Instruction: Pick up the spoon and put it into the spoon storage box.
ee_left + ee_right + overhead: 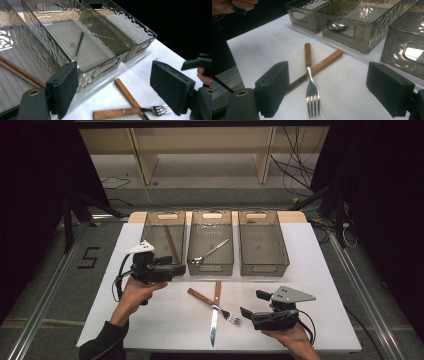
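**Cutlery sorting: both tools empty, fork and knife still on the desk**

High view. Three smoked-plastic bins stand side by side at the far part of the white desk [310, 285]. The left bin [152, 240] holds chopsticks [171, 245]; the middle bin [200, 251] holds a spoon [210, 252]; the right bin [263, 245] looks empty. A fork [212, 304] and a knife [215, 317] lie crossed in front of the bins. The left tool [180, 265] hovers by the left bin; the right tool [247, 305] sits just beside the fork tines.

Left gripper view. Jaws spread, nothing between them.

Right gripper view. Jaws spread, fork lying between and ahead of them, on top of the knife.

Judgement: the step in hand appears to be picking up the fork. Next move calls for lowering the right tool over the fork and closing.
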Motion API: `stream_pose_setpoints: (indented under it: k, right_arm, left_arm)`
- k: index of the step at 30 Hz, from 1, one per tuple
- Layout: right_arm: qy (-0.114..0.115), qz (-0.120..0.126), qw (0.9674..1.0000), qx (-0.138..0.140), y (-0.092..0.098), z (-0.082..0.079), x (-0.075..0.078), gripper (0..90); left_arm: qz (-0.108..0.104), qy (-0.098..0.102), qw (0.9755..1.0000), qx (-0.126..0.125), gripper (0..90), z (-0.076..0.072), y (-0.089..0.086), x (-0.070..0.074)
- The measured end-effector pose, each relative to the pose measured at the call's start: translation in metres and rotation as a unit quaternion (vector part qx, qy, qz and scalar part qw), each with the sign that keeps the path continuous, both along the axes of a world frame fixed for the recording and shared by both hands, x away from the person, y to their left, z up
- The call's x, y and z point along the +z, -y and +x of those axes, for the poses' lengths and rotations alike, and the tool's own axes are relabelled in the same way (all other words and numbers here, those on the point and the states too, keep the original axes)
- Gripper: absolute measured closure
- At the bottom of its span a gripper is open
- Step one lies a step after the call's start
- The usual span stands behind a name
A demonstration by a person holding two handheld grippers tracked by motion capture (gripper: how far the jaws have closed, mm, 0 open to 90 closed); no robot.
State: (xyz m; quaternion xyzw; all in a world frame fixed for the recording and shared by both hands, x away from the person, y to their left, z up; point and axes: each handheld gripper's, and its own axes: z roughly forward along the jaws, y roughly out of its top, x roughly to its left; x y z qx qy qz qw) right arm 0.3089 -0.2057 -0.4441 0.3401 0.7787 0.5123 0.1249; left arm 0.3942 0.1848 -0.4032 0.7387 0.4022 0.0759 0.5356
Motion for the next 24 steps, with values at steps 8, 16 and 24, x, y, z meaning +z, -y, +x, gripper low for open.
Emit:
stream_pose_setpoints:
  k: [8, 16, 24]
  right_arm:
    - [-0.006, -0.01, 0.9998, 0.016, -0.014, 0.004, -0.001, 19.7]
    - [-0.009, -0.014, 0.9996, 0.024, -0.024, 0.009, -0.001, 19.9]
    - [-0.021, -0.027, 0.9989, 0.033, -0.033, 0.018, -0.002, 19.8]
  left_arm:
    - [0.013, 0.012, 0.9998, 0.001, 21.9, -0.017, -0.006, -0.013]
    - [0.011, 0.022, 0.9997, -0.002, 20.8, -0.031, -0.01, -0.024]
    - [0.035, 0.029, 0.999, -0.006, 20.2, -0.042, -0.008, -0.037]
